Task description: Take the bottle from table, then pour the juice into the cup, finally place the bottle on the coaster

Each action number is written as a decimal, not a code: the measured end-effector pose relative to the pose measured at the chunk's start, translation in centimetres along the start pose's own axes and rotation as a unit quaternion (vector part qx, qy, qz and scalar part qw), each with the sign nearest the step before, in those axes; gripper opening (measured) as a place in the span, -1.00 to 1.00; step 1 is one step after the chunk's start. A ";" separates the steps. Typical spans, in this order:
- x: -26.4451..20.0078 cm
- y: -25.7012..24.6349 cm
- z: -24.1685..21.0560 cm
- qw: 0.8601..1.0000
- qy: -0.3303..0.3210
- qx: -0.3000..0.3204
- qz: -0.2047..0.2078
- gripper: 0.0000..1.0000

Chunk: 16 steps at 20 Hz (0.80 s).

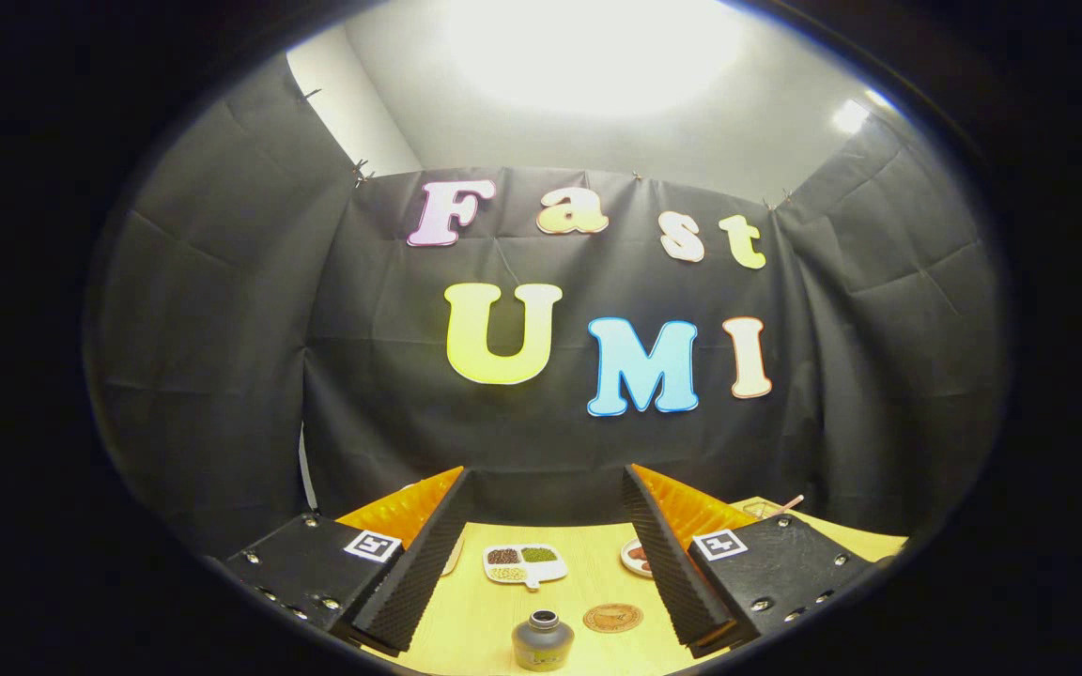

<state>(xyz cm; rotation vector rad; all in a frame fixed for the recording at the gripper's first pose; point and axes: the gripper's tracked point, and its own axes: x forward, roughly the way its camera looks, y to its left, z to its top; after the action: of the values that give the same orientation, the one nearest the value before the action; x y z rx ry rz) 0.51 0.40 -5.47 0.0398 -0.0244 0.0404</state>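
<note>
Pale wooden tabletop (494, 610) stretches ahead of my tongs (546, 540), whose two fingers stand wide apart, released and gripping nothing. Between them, close in, I see a dark bottle (542, 641) standing upright. Just beside it sits a round coaster (612, 617). Beyond both lies a divided dish (524, 563) of beans

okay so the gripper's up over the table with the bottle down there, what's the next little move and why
Probably lower the gripper toward the bottle. Its fingers stand wide open with nothing between them, and the bottle stands upright on the table below, between the fingers, with the coaster just beside it. Nothing is grasped yet, so closing comes after descending.
</note>
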 end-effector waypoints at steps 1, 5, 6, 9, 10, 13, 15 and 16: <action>0.1 0.1 -1.4 1.000 0.005 -0.001 0.003 0.95; 0.9 -0.3 -7.3 0.999 0.033 -0.035 0.003 0.96; 1.2 -0.2 -8.6 0.999 0.037 -0.034 0.006 0.96; 2.0 0.9 -11.7 0.999 0.031 0.003 0.035 0.95; 2.2 0.8 -12.6 0.999 0.032 0.007 0.038 0.95; 2.4 0.3 -15.8 0.998 0.047 -0.007 0.032 0.95; 2.4 0.1 -17.1 0.998 0.047 -0.011 0.027 0.95; 2.5 0.1 -17.5 0.998 0.048 -0.009 0.027 0.96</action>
<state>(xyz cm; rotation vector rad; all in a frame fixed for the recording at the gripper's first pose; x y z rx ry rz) 3.38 1.31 -22.90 0.0188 0.0693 0.0958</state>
